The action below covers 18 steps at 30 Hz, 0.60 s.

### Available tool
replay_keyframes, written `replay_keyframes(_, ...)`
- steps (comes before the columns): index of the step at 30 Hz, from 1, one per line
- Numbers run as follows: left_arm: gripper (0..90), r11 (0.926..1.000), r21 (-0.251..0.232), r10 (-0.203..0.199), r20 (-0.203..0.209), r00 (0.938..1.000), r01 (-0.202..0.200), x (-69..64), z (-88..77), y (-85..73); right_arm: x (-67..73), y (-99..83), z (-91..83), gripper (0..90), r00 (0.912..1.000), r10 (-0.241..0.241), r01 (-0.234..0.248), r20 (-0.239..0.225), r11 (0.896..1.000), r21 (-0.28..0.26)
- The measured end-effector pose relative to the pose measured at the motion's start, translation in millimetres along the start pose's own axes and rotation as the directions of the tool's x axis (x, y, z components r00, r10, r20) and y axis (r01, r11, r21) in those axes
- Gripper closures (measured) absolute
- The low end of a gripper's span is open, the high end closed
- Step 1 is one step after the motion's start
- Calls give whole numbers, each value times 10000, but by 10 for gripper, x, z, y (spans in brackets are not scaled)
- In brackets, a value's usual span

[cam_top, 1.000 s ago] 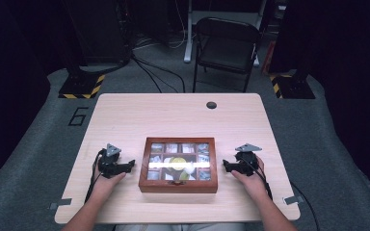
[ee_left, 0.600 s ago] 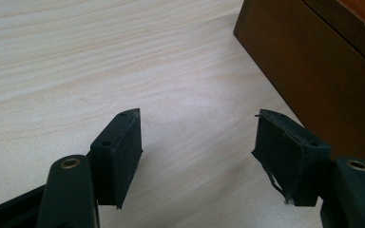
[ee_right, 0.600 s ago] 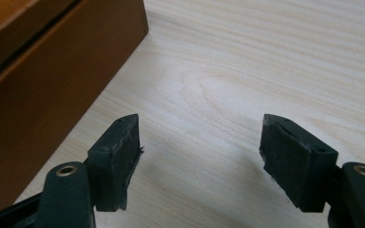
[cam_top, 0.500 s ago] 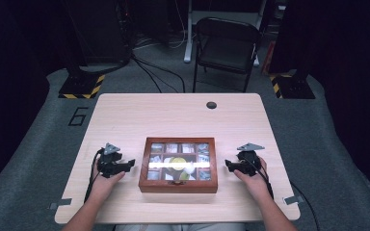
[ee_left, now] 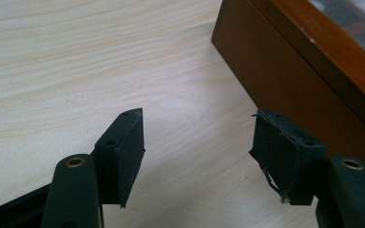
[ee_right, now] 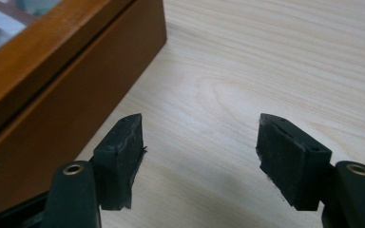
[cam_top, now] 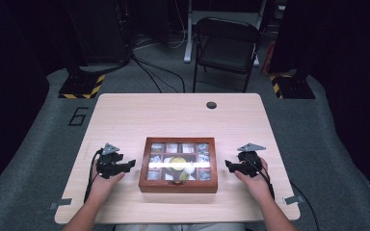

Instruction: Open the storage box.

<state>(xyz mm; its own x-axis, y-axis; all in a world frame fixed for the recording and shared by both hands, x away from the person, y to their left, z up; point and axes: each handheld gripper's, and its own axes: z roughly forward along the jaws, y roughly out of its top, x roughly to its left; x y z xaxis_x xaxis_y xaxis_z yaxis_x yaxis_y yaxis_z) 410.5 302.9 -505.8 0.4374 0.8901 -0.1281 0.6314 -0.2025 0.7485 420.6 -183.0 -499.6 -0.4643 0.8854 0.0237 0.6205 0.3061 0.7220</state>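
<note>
Black left hand-held gripper point(cam_top: 127, 165) on pale wood tabletop point(cam_top: 173, 113), jaws spread, nothing btwn them. Just to its right: brown wooden box point(cam_top: 178, 185) w/ glass lid, closed. Right hand-held gripper point(cam_top: 229, 166) just beyond box's other side, jaws also spread, empty, pointing at box.

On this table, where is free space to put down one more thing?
The widest bare patch of the pale wooden table lies beyond the brown wooden glass-lidded box, up to the far edge, broken only by a small dark round hole. It is crowded beside the box, where the open left tongs and open right tongs sit.
</note>
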Motion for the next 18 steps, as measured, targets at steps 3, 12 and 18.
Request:
replay_keyframes(3,352,10000,-27,28,59,10000,-28,-15,-22,9,41,22,-47,333,9996,-297,297,7,9996,-23)
replay_keyframes(12,352,9998,-68,199,265,9995,-197,-114,-92,20,107,55,-132,330,9993,-174,162,-326,9992,-369)
replay_keyframes(18,352,9994,-37,338,379,9987,-336,-178,-112,32,154,78,-182,328,9982,-316,296,-500,9988,-401)
